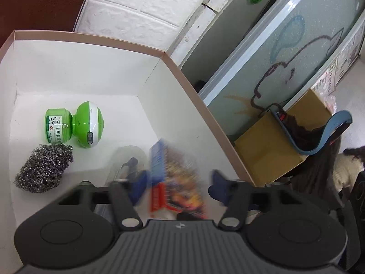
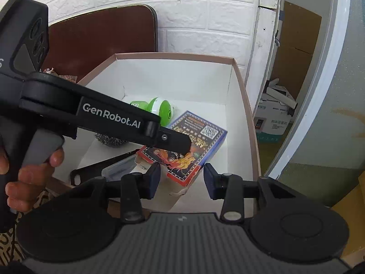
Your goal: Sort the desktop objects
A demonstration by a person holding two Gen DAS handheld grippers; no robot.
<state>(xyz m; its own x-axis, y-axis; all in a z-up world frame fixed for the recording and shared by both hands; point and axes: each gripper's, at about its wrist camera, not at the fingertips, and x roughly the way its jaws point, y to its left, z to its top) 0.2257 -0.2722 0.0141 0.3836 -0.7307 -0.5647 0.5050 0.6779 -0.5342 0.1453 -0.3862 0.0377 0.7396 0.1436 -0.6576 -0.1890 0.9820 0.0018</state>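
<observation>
Looking thru my left wrist cam: left gripper (image 1: 179, 182) jaws wide apart over the white box (image 1: 91, 68), blurred card pack (image 1: 175, 171) betw. them, not pinched. Green bottle (image 1: 75, 125) and steel scourer (image 1: 43, 167) lie at box's left. Right cam: right gripper (image 2: 181, 180) partly open, pads clear of the pack (image 2: 194, 146), which sits tilted inside the box by its right wall.
</observation>
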